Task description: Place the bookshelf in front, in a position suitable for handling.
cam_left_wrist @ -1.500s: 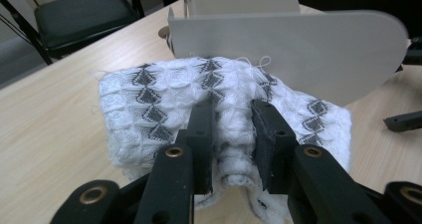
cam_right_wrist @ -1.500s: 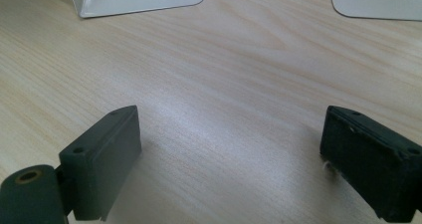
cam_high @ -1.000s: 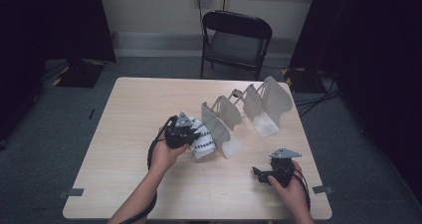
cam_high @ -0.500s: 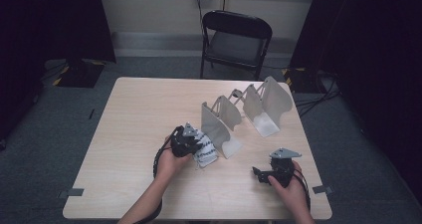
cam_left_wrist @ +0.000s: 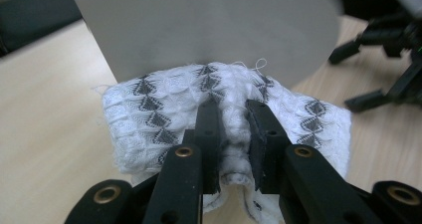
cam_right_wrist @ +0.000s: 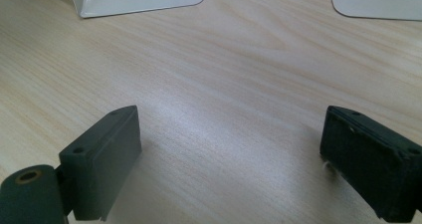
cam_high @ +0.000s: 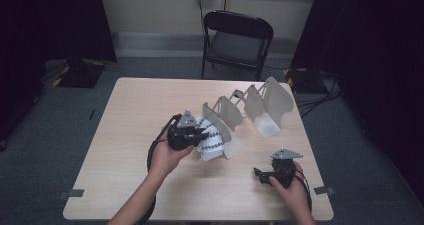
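Right now the left gripper [cam_high: 197,135] pinches a white cloth [cam_left_wrist: 164,114] with a dark diamond pattern, its two black jaws pressed in on a bunched ridge of the fabric that runs straight between them, as the left gripper view shows. From that grip the cloth spreads out to both sides, so its long axis lies crosswise to the jaws. Just beyond it, on the far side, stands the pale upright panel of the near rack [cam_high: 222,120], and the cloth's far edge sits right against the foot of that panel. In the high view the cloth [cam_high: 210,142] lies to the right of the left gripper, between it and the rack, near the middle of the desk [cam_high: 125,110]. A second rack [cam_high: 270,105] stands farther off toward the far right. The right gripper [cam_high: 262,175] rests low at the near right corner, jaws spread wide over bare wood, well apart from the cloth, so the left hand is plainly the nearer one.
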`<state>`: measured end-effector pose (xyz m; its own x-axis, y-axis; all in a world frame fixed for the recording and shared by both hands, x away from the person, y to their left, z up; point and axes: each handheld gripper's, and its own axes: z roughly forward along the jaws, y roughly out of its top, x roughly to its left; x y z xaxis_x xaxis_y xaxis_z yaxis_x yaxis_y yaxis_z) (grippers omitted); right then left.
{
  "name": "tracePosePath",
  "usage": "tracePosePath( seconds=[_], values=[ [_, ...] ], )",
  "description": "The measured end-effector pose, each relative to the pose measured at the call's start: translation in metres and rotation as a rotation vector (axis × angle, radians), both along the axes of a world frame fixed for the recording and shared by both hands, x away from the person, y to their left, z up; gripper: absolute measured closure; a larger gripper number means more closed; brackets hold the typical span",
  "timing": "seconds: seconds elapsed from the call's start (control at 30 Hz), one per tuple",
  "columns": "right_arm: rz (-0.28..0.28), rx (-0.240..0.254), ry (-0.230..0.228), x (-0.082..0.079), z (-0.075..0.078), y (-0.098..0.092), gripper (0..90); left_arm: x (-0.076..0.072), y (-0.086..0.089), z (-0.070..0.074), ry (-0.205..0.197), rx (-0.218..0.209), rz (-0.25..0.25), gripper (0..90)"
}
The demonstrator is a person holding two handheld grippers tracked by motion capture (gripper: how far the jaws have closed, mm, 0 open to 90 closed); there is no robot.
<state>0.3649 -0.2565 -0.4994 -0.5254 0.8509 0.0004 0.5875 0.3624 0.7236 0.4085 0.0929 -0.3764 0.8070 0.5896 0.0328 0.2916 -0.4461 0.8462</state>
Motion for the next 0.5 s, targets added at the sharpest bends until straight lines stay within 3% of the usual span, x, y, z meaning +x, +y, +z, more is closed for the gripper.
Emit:
tracePosePath(
  seconds=[0.13, 0.23, 0.33, 0.5],
  values=[
    [0.0, 0.0, 0.0, 0.0, 0.0, 0.0, 8.6, -0.001, 0.0, 0.023, -0.057, -0.009, 0.008, 76.7],
    [0.0, 0.0, 0.0, 0.0, 0.0, 0.0, 8.6, 0.001, -0.001, 0.032, -0.072, -0.03, 0.01, 76.6],
    [0.0, 0.0, 0.0, 0.0, 0.0, 0.0, 8.6, 0.002, -0.005, 0.033, -0.073, -0.025, 0.001, 76.5],
    [0.0, 0.0, 0.0, 0.0, 0.0, 0.0, 8.6, 0.01, -0.005, 0.022, -0.077, -0.001, 0.021, 76.2]
  ],
)
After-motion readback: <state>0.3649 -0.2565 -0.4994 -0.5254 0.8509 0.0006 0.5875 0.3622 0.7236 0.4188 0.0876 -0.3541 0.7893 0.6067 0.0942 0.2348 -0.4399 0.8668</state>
